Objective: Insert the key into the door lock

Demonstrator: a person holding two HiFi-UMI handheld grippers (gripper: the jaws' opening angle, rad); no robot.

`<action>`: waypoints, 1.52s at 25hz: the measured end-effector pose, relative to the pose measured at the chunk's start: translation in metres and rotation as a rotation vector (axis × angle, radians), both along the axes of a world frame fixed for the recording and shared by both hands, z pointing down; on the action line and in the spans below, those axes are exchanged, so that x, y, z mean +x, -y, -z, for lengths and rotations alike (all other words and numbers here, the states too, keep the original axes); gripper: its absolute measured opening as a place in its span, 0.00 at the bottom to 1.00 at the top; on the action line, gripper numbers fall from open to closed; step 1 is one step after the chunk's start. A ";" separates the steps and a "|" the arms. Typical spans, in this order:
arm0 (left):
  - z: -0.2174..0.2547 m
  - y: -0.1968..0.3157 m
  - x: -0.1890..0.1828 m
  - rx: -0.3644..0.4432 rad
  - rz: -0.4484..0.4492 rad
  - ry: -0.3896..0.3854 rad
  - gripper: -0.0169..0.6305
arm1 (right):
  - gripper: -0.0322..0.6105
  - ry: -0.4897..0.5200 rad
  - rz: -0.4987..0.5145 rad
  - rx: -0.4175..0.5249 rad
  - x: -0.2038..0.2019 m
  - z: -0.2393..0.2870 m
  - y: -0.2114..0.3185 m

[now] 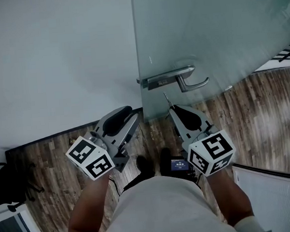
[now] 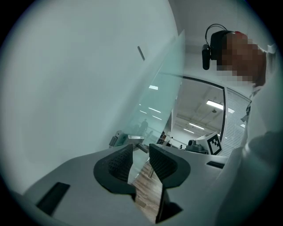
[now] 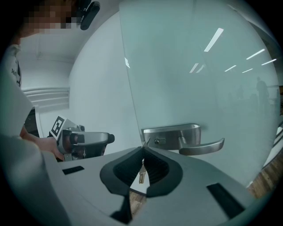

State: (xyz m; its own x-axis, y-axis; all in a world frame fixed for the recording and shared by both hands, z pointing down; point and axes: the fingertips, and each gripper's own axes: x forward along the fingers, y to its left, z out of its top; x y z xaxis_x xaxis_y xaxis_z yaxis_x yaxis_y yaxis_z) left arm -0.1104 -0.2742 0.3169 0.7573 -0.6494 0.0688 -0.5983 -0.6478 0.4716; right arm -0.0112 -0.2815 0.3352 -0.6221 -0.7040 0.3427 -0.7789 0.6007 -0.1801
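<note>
A brushed-metal lock plate point(image 1: 164, 78) with a lever handle point(image 1: 193, 85) is fixed to the frosted glass door point(image 1: 218, 31). In the right gripper view the keyhole point(image 3: 157, 141) sits at the plate's point(image 3: 172, 132) left end, with the handle point(image 3: 201, 147) to its right. My right gripper point(image 3: 143, 150) is shut on a small key point(image 3: 141, 175). The key's tip pokes past the jaws just short of the keyhole. From the head view the right gripper point(image 1: 171, 108) is below the plate, key tip point(image 1: 166, 97) pointing up at it. My left gripper point(image 1: 135, 119) hangs open and empty beside it; in its own view the left gripper is point(image 2: 140, 152).
A plain white wall point(image 1: 54, 55) meets the glass door's edge on the left. Wood-pattern floor point(image 1: 266, 122) lies below. Dark equipment point(image 1: 5, 186) stands at the lower left. A white slatted panel point(image 1: 278, 197) is at the lower right.
</note>
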 end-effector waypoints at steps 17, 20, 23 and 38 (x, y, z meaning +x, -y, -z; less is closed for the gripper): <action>0.006 0.056 0.010 0.045 -0.008 0.055 0.21 | 0.08 -0.016 -0.002 -0.041 -0.002 -0.020 0.028; 0.008 0.063 0.011 0.051 -0.006 0.050 0.21 | 0.08 -0.016 -0.002 -0.049 -0.003 -0.023 0.030; 0.010 0.068 0.011 0.059 -0.008 0.053 0.21 | 0.08 -0.018 0.000 -0.052 -0.004 -0.024 0.030; 0.012 0.082 0.025 0.082 -0.059 0.062 0.21 | 0.08 -0.084 0.013 -0.024 -0.007 -0.024 0.035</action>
State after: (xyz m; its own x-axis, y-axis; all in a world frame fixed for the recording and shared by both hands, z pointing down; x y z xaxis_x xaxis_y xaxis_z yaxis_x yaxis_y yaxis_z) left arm -0.0857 -0.3562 0.3051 0.7901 -0.6095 0.0649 -0.5846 -0.7175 0.3787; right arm -0.0177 -0.3162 0.3596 -0.5999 -0.6865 0.4108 -0.7838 0.6074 -0.1295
